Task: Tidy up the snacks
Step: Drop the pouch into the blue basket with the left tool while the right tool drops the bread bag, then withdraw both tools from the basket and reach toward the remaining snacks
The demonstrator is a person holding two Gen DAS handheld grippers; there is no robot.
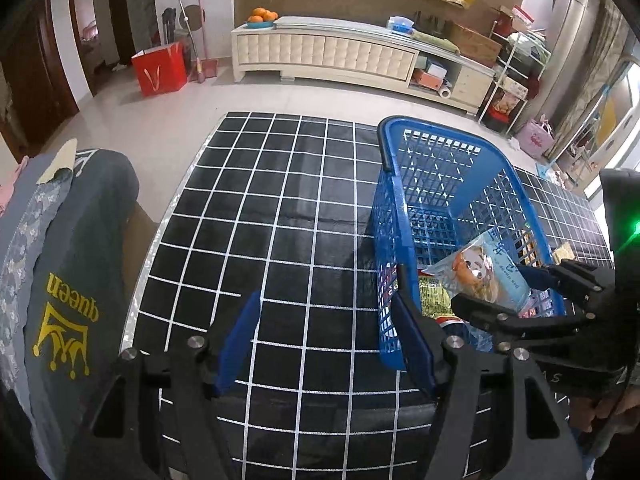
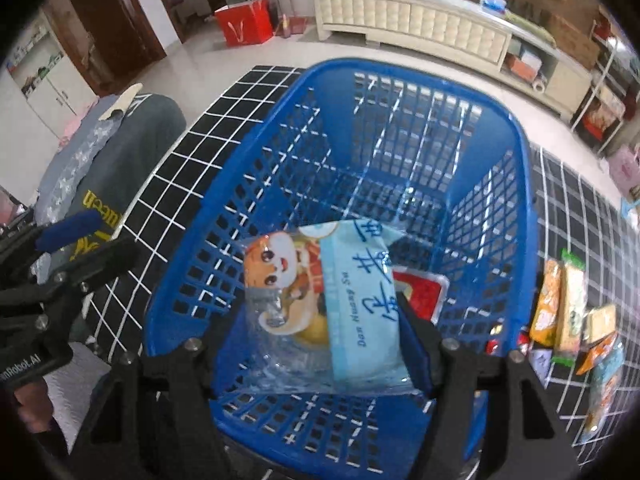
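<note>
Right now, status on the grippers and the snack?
Left gripper open, empty, over mat. Right gripper shut on snack packet, over blue basket. Nothing in the way.

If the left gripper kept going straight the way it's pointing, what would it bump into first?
Probably just the checked black tablecloth. The left gripper is open with nothing between its fingers, and it points down at bare cloth. The blue basket sits close beside its right finger, so that finger might graze it.
</note>
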